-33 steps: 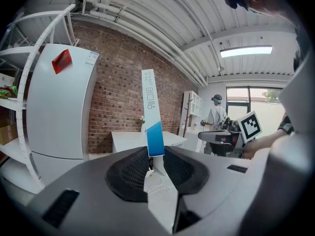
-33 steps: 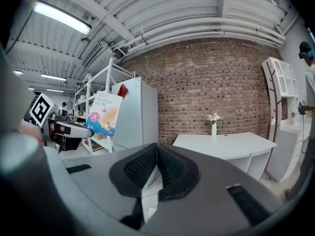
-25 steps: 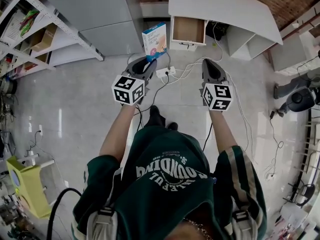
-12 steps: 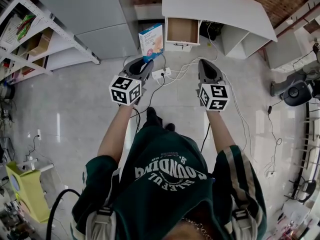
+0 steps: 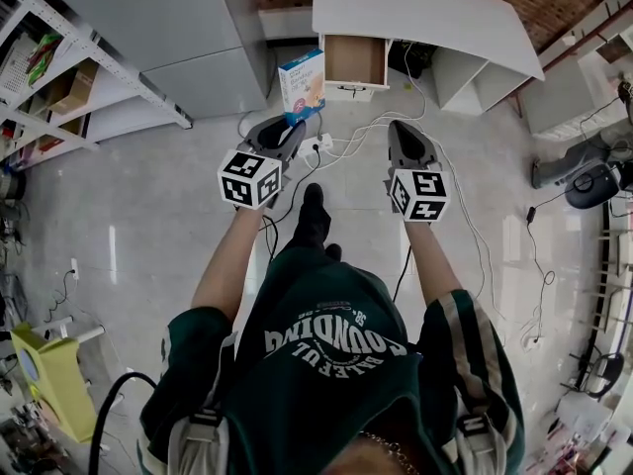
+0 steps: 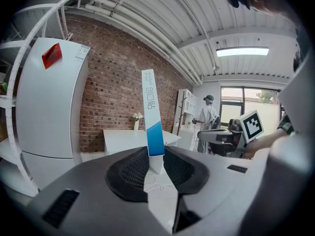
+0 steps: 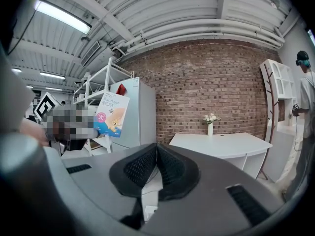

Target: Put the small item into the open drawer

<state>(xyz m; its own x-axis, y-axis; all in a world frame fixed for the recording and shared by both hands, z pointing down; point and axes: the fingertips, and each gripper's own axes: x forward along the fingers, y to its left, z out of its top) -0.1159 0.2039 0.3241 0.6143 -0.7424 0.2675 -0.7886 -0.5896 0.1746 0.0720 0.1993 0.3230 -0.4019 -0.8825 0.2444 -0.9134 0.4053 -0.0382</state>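
Observation:
A flat white and blue box [image 5: 302, 81] with a cartoon print stands upright in my left gripper [image 5: 290, 125], which is shut on its lower edge. In the left gripper view the box [image 6: 152, 114] shows edge-on, pinched between the two dark pads. My right gripper [image 5: 405, 139] is beside it at the same height, shut with nothing in it; its pads [image 7: 147, 167] touch. The open drawer [image 5: 354, 61] with a bare brown bottom juts from the white desk [image 5: 425, 13] just ahead, slightly right of the box. From the right gripper view the box [image 7: 111, 114] is at the left.
A white fridge [image 5: 148, 23] stands left of the desk, metal shelving [image 5: 59, 77] further left. A power strip [image 5: 321, 144] and cables lie on the floor under the grippers. A vase of flowers [image 7: 210, 122] is on the desk. Another person [image 6: 206, 114] stands far off.
The person has walked towards the desk; one foot has swung forward. Both grippers hold their pose, and the box stays gripped on the left.

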